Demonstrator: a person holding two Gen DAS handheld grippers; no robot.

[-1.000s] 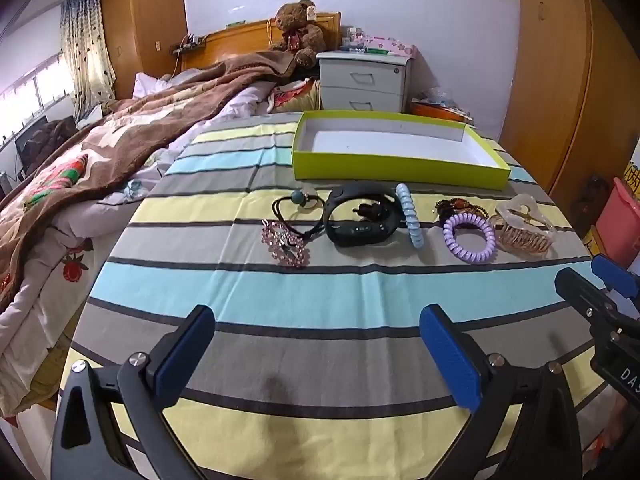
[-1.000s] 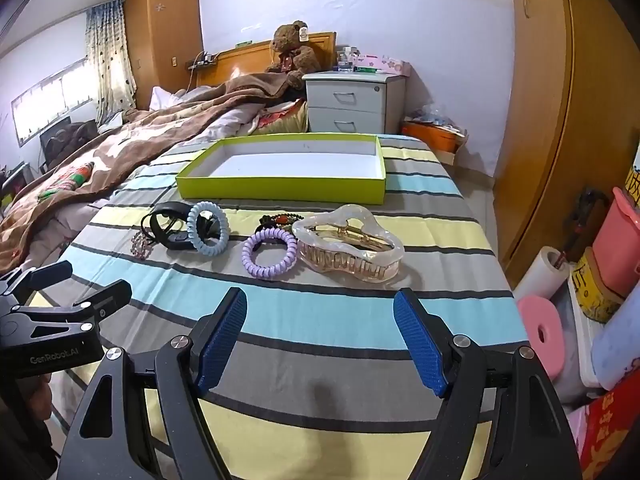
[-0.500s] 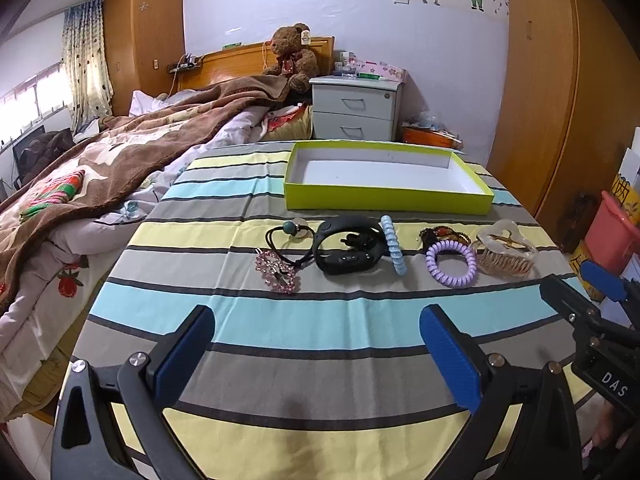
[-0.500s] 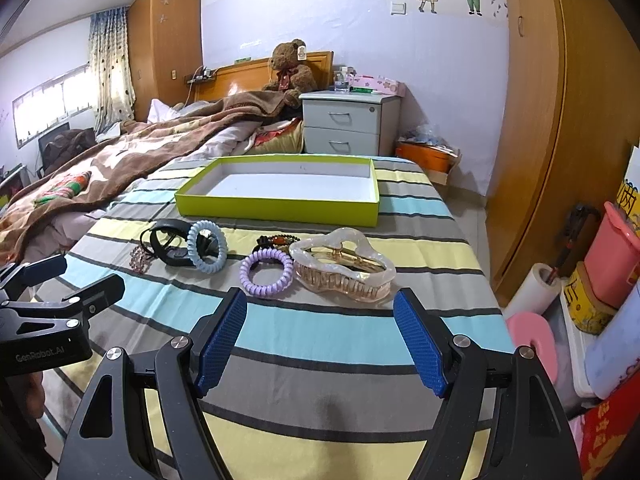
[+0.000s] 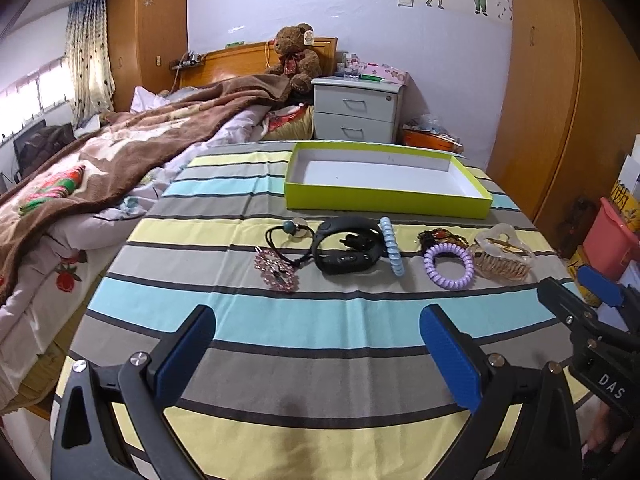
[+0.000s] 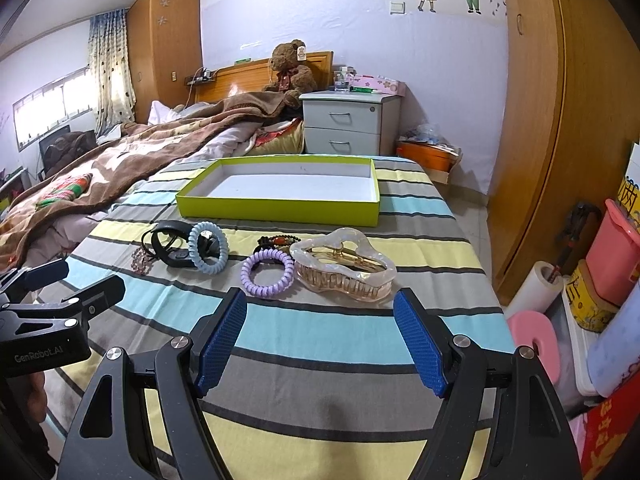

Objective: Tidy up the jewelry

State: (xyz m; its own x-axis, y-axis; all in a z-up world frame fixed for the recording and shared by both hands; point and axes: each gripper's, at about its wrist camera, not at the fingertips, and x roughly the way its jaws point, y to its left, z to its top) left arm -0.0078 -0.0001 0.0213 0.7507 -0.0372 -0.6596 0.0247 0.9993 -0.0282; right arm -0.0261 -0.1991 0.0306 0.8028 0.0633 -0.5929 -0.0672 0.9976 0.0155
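A row of jewelry lies on the striped tablecloth [image 5: 320,320] in front of an empty lime-green tray [image 5: 384,196]. From left: a pink beaded piece [image 5: 277,270], a black hair tie with a bead [image 5: 290,232], a black wristband [image 5: 346,250], a blue coil tie [image 5: 390,246], a dark beaded bracelet [image 5: 440,237], a purple coil tie [image 5: 449,266] and a clear claw clip [image 5: 502,256]. My left gripper [image 5: 316,354] is open, nearer than the row. My right gripper [image 6: 320,340] is open just before the claw clip [image 6: 344,266] and purple coil tie [image 6: 267,267]. The tray [image 6: 280,208] lies beyond.
A bed with a brown blanket [image 5: 120,152] borders the table on the left. A white nightstand [image 5: 356,112] and teddy bear [image 5: 294,58] stand behind. A wooden wardrobe [image 6: 560,120], a pink bin [image 6: 612,256] and a paper roll [image 6: 536,284] crowd the right side.
Both grippers have drawn back and tilted up, so the jewelry row and tray sit lower and smaller in view. Nothing on the table has moved.
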